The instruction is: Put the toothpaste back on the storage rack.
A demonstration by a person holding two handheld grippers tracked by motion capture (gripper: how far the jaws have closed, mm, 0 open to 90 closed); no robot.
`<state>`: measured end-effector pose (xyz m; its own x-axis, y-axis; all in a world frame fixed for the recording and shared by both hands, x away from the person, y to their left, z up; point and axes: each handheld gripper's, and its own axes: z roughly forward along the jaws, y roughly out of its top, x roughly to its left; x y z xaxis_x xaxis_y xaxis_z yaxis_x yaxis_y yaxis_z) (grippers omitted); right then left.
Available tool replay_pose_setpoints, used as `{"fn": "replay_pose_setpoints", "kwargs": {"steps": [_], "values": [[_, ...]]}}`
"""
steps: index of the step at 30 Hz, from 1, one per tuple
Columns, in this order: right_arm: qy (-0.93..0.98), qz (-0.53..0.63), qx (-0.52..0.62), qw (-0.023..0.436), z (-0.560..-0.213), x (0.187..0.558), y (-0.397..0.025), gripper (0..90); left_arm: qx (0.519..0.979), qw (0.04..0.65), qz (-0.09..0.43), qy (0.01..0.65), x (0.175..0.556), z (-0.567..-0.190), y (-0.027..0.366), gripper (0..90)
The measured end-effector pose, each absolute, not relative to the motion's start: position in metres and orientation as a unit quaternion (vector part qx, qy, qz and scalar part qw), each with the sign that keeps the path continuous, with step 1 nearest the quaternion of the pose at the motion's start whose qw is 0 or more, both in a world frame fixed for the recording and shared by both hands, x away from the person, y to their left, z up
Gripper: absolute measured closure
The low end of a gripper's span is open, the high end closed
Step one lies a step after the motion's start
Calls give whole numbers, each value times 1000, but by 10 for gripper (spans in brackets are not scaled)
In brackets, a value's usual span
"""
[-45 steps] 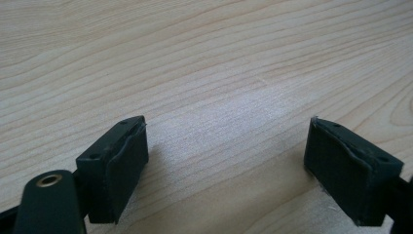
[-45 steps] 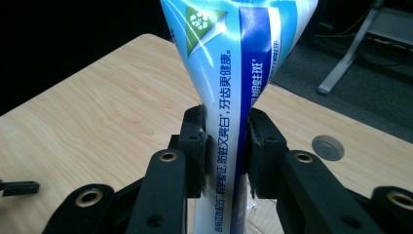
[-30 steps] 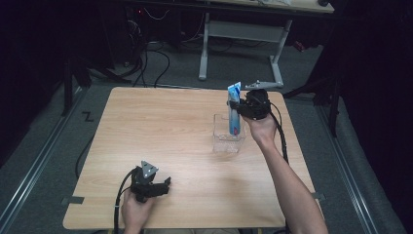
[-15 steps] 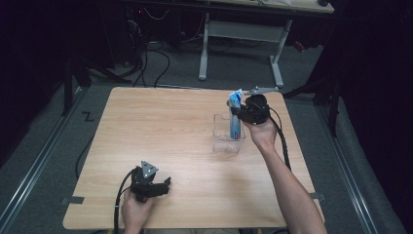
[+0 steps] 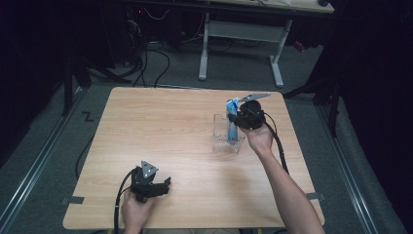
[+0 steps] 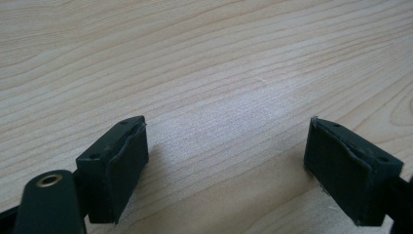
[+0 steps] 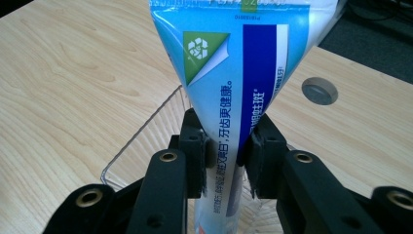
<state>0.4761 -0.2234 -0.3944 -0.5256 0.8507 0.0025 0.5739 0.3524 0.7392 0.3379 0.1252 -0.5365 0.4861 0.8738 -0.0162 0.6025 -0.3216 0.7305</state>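
Observation:
A blue and white toothpaste tube [image 7: 234,83] stands upright, crimped end up, with its lower part inside a clear plastic box [image 5: 226,136] on the right half of the table. My right gripper [image 7: 225,156] is shut on the tube's middle; in the high view the right gripper [image 5: 243,116] sits at the box's far right corner, the tube [image 5: 232,122] beside it. My left gripper [image 5: 155,187] rests low at the front left of the table, and the left gripper [image 6: 226,165] is open over bare wood with nothing between its pads.
The wooden table [image 5: 160,126] has a round grey cable grommet [image 7: 319,90] beyond the box. Cables trail from both grippers. A white-legged desk [image 5: 241,34] and floor cables lie beyond the far edge.
The right gripper has lowered the toothpaste tube a little deeper into the clear box and shifted slightly. The left gripper has stayed put.

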Motion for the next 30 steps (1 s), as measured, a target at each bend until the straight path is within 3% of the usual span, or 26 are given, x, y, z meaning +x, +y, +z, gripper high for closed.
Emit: {"fn": "replay_pose_setpoints", "kwargs": {"steps": [30], "values": [[795, 366, 451, 177, -407, 487, -206, 695, 789, 347, 196, 468, 338, -537, 125, 166]]}}
